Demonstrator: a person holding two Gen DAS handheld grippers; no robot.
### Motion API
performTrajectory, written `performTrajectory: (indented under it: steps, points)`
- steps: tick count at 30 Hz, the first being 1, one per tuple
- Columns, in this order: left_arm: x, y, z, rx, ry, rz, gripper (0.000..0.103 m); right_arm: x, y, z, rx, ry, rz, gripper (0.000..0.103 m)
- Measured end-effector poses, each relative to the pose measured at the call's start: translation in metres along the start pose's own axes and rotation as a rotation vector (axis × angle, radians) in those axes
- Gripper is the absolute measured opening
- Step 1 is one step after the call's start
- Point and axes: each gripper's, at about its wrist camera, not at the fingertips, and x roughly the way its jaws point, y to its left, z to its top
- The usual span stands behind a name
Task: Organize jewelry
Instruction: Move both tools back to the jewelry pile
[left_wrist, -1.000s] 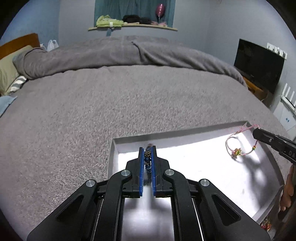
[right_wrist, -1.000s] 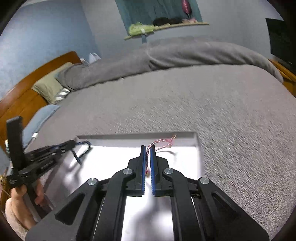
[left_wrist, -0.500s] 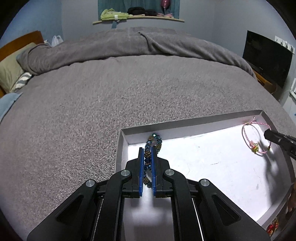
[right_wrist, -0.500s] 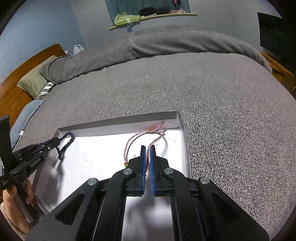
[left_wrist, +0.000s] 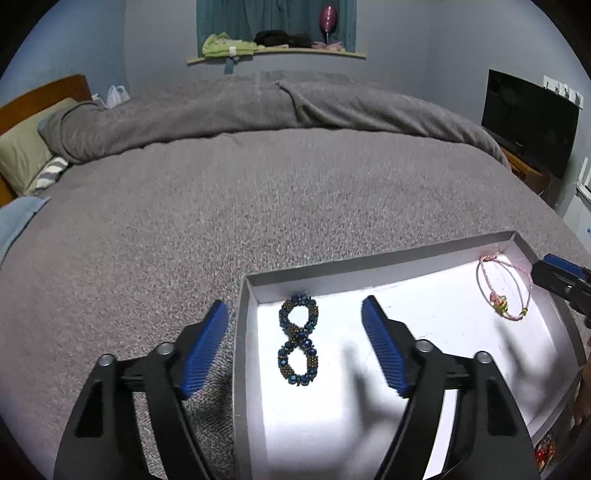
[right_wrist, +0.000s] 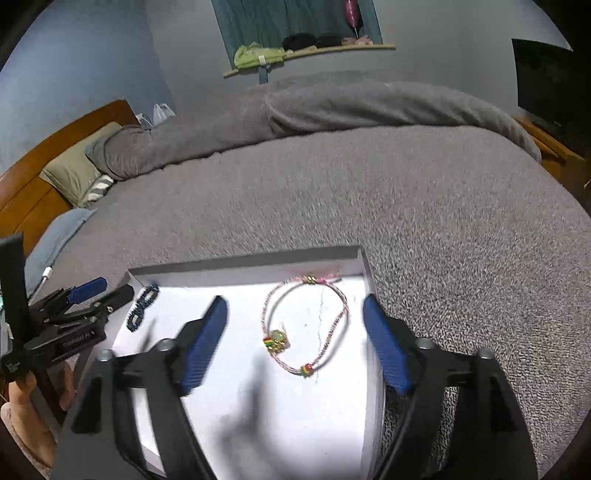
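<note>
A shallow white tray (left_wrist: 406, 424) lies on the grey bed. A dark blue beaded bracelet (left_wrist: 298, 343), twisted into a figure eight, lies in its far left corner. My left gripper (left_wrist: 295, 314) is open and empty, straddling the tray's left wall above the bracelet. A pink cord bracelet (right_wrist: 304, 325) with small coloured charms lies in the far right corner; it also shows in the left wrist view (left_wrist: 504, 291). My right gripper (right_wrist: 295, 306) is open and empty above it. The blue bracelet (right_wrist: 142, 306) and left gripper (right_wrist: 96, 291) show at the right wrist view's left.
The tray (right_wrist: 258, 424) sits near the front edge of the grey blanket (left_wrist: 258, 203). Pillows (left_wrist: 26, 155) and a wooden headboard are at the far left. A black TV (left_wrist: 528, 122) stands at the right. Small red items (left_wrist: 543, 448) lie beside the tray's near right corner.
Both grippers lowered their bracelets into the tray and opened. The blue bracelet now lies free at the left, the pink cord bracelet free at the right.
</note>
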Motion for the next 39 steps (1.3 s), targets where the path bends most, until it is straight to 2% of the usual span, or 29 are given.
performTrajectory:
  steps: [7,14,18,21,30,39]
  points:
    - [-0.017,0.000,-0.001,-0.027,-0.046,-0.009,0.089,-0.025,0.001,-0.001,-0.006,-0.085,-0.006,0.097]
    - [-0.048,0.000,-0.010,-0.067,-0.092,-0.010,0.094,-0.057,0.010,-0.010,-0.018,-0.170,-0.044,0.097]
    - [-0.068,-0.002,-0.019,-0.055,-0.124,0.019,0.094,-0.081,0.021,-0.020,-0.054,-0.239,-0.146,0.098]
    - [-0.079,0.000,-0.027,-0.056,-0.142,0.023,0.095,-0.095,0.025,-0.028,-0.066,-0.272,-0.165,0.098]
    - [-0.107,0.013,-0.064,-0.066,-0.149,0.022,0.095,-0.114,0.021,-0.060,-0.044,-0.222,-0.166,0.098]
    - [-0.133,0.021,-0.098,-0.076,-0.163,0.003,0.096,-0.123,0.017,-0.105,-0.090,-0.168,-0.191,0.098]
